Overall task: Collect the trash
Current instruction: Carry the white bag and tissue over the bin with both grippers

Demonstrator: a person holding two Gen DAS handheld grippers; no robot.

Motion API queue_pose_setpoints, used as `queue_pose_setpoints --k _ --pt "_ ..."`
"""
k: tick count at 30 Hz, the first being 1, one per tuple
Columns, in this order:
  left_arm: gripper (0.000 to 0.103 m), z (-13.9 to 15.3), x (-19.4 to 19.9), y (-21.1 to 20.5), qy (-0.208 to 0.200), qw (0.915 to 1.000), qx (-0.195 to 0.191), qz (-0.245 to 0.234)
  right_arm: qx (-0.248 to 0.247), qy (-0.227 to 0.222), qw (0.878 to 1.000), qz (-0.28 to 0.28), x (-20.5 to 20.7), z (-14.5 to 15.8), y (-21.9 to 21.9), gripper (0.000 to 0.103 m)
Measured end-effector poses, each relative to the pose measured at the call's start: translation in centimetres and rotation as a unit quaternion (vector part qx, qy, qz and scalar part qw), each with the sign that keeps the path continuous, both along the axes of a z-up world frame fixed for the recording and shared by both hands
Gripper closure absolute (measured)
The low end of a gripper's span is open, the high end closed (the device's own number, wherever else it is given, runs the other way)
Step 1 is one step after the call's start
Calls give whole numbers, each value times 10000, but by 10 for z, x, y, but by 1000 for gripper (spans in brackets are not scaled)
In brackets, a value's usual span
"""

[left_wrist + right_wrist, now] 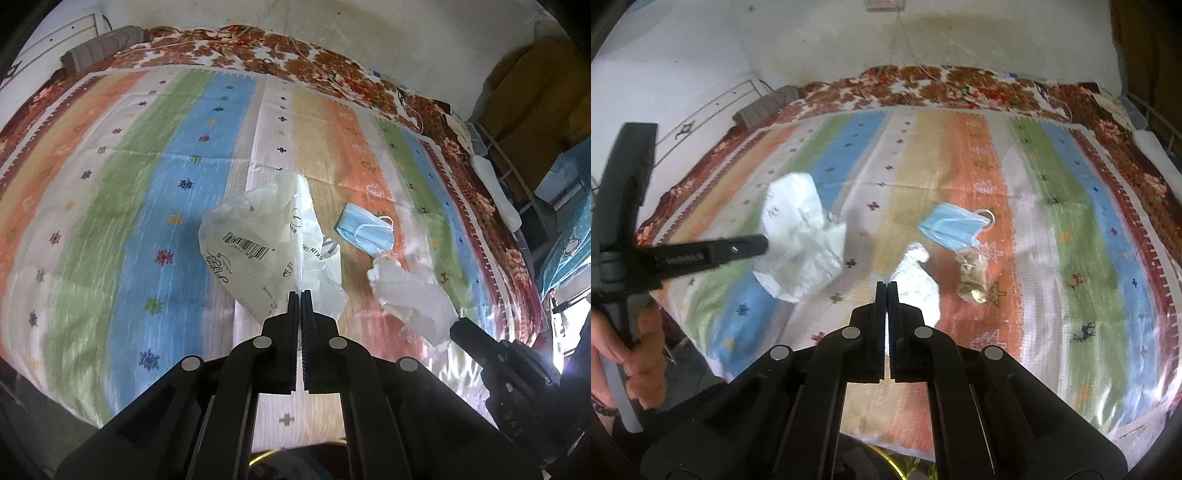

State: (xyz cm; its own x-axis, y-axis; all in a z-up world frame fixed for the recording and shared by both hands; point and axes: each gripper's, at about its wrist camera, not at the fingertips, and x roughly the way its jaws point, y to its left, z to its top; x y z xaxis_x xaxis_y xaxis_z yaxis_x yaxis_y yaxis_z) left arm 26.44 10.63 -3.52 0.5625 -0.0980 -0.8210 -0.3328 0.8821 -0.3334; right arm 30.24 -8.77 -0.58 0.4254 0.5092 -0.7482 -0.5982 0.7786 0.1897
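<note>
Left gripper [299, 295] pinching bag [258, 243]; right gripper [887, 286] pinching tissue [918, 286]. Beside them on bedspread [1071, 229]: mask [951, 227], wrapper [971, 278].

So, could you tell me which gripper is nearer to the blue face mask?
The right. The right gripper, shut on the crumpled white tissue, sits just beside the blue face mask. The left gripper grips the white plastic bag, farther off.

Crumpled white plastic bag [258, 243] w/ barcode & print, frame center, pinched at its lower edge. Blue face mask [365, 230] lies flat, right of center; white crumpled tissue [410, 295] lower right. Small clear wrapper [973, 275] w/ yellowish bits just below mask.
</note>
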Motion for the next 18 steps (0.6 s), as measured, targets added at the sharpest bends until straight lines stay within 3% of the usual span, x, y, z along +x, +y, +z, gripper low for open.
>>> queue_pose_setpoints --k 18 --pt "102 42 -55 -13 -425 9990 -50 -130 140 -424 9984 348 -70 47 -15 103"
